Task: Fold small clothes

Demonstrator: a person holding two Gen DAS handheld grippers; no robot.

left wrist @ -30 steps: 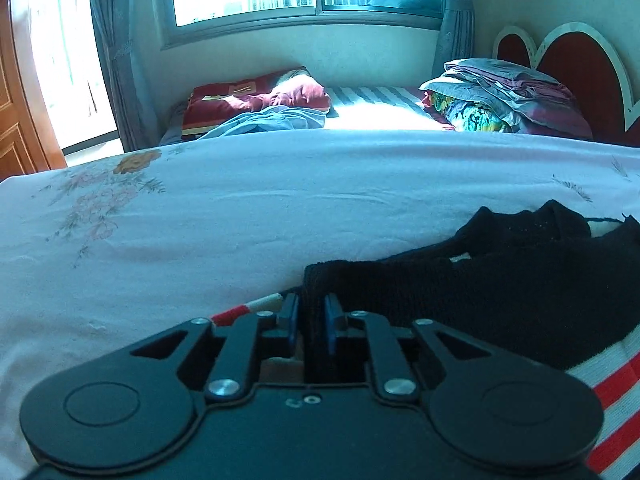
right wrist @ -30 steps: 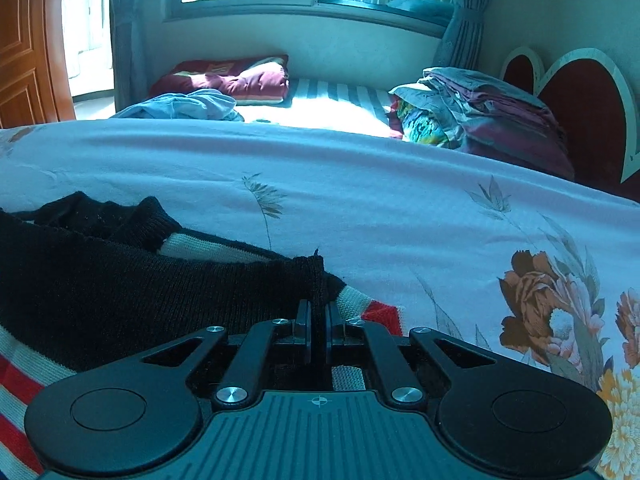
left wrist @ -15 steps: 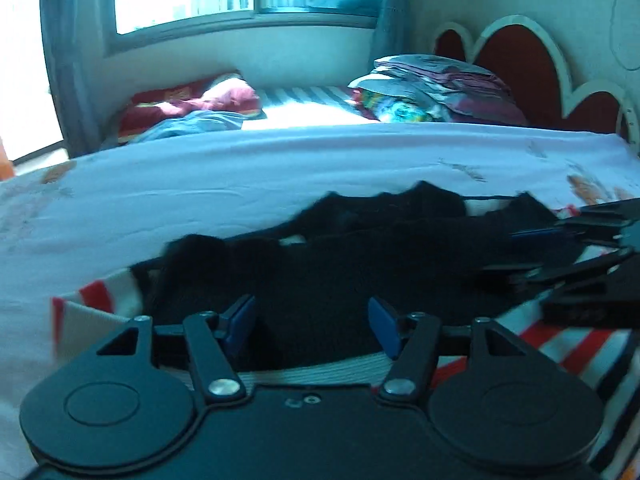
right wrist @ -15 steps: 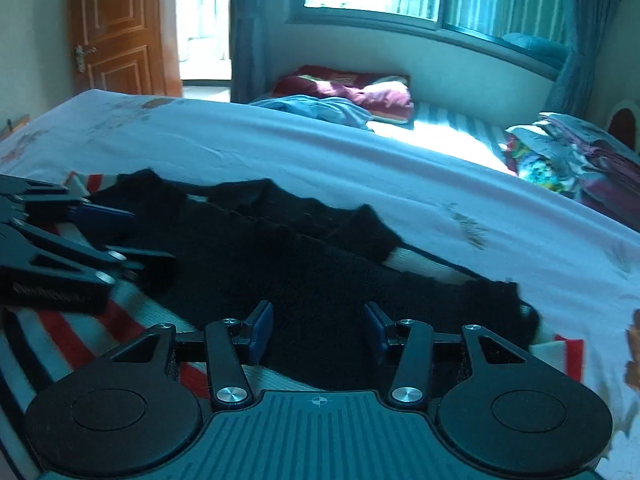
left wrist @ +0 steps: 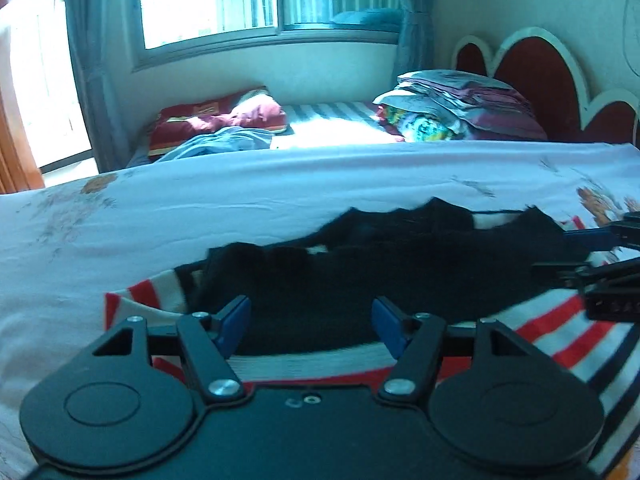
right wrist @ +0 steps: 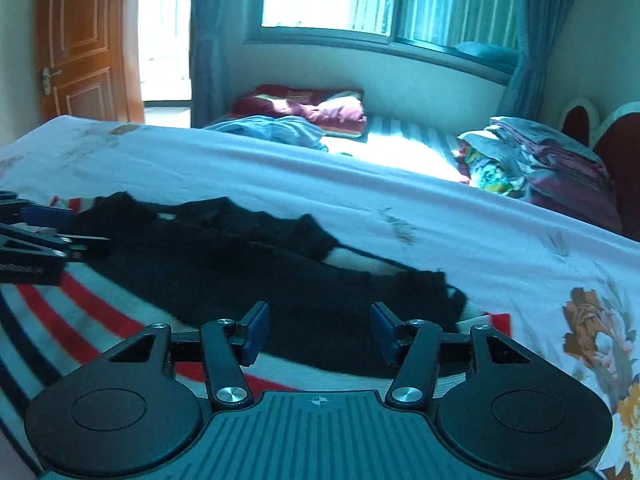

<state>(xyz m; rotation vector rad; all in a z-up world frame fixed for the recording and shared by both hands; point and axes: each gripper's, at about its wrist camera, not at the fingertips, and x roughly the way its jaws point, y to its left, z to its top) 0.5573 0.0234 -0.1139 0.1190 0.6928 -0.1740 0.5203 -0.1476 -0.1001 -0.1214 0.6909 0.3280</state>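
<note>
A small knit sweater (left wrist: 360, 276) with a black upper part and red, white and dark stripes lies flat on the bed; it also shows in the right wrist view (right wrist: 248, 264). My left gripper (left wrist: 312, 326) is open and empty, just above the sweater's left part. My right gripper (right wrist: 318, 334) is open and empty above the sweater's right end. The right gripper shows at the right edge of the left wrist view (left wrist: 608, 264), and the left gripper at the left edge of the right wrist view (right wrist: 36, 240).
The sweater lies on a pale floral bedsheet (left wrist: 200, 208). A second bed behind holds a maroon pillow (left wrist: 216, 120), a blue cloth (right wrist: 276, 132) and a stack of folded bedding (left wrist: 460, 108). A red headboard (left wrist: 536, 68) stands at the right, a wooden door (right wrist: 84, 40) at the left.
Both grippers were shut on the sweater's ends one second ago. They have opened, let go of it and drawn back; the sweater now lies spread on the bed.
</note>
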